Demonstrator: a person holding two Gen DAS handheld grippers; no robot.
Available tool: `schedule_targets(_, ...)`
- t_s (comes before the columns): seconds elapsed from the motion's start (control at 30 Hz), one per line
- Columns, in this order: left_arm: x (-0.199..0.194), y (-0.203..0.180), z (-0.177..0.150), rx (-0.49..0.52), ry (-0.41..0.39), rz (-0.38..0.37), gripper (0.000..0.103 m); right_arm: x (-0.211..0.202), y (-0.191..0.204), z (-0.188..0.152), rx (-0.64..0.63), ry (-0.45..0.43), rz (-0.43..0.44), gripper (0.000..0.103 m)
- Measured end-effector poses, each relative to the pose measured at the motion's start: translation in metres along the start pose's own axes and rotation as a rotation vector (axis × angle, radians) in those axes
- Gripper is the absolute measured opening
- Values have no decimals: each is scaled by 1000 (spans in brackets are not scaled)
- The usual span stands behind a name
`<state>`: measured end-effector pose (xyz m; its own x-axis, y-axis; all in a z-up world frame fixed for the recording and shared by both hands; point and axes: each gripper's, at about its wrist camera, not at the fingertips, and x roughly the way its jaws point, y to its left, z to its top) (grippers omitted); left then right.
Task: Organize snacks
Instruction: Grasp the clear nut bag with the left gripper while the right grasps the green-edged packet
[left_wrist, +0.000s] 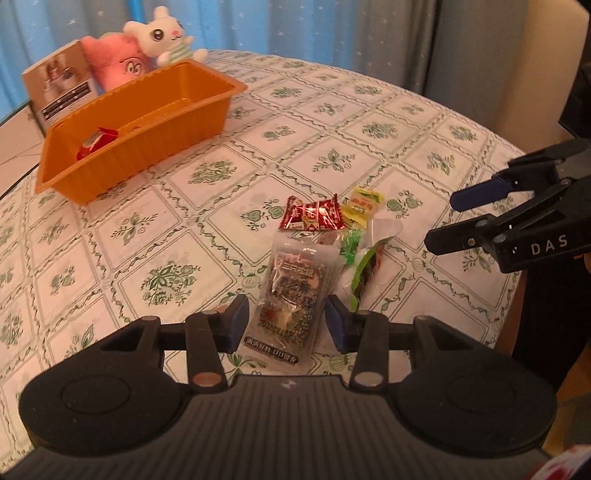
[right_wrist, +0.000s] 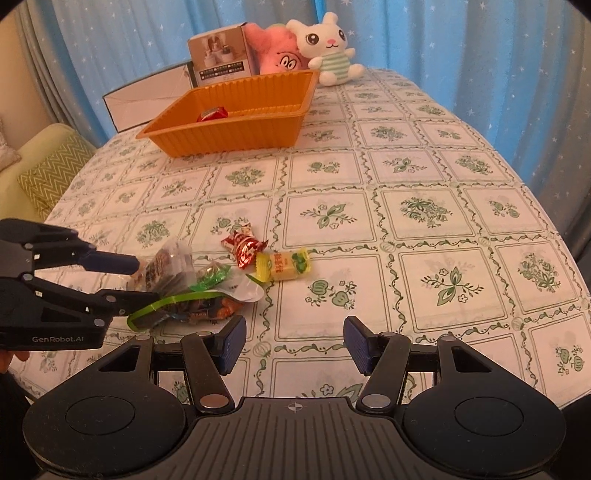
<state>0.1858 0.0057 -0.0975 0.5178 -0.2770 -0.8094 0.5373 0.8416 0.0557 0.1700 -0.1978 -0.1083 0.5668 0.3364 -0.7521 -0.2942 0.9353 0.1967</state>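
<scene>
Left gripper (left_wrist: 287, 322) is lowered over a clear-and-dark foil snack packet (left_wrist: 291, 288) on the green-patterned tablecloth (right_wrist: 424, 206); jaws are spread, pads straddling the packet, not seen pressing; right gripper (right_wrist: 294, 343) jaws are held wide over bare cloth; 1 red-wrapped candy (right_wrist: 212, 113) is seen inside the orange ribbed plastic tray (right_wrist: 236, 134); the other loose snacks are piled beside the packet.

Your orange tray (right_wrist: 236, 136) sits far back on the desk, open and ribbed, with one red wrapped candy (right_wrist: 212, 113) lying inside. Nearer you lies a loose cluster of snacks: a clear dark-printed packet (left_wrist: 291, 291) flat, a red foil candy (left_wrist: 314, 214) touching its far end, a yellow candy (right_wrist: 284, 266) just beside that, and a green-edged pouch (right_wrist: 184, 306) alongside.
</scene>
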Motion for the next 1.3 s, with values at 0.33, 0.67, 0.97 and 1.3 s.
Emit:
schedule_targets(0.33,6,0,3,11,15,-10,36,7,15,-1,-135,-9,10,59)
schedule_targets(0.67,-31,5,-29,-262,28,101,34,20,49,-2,-465,-37,123,59)
schedule_targets(0.97,-31,9,-40,-344,42,139,34,50,79,-8,-771,12,145,58)
schedule_targets(1.3,-28,4,-40,-319,19,180,34,49,66,10,-587,113,171,33)
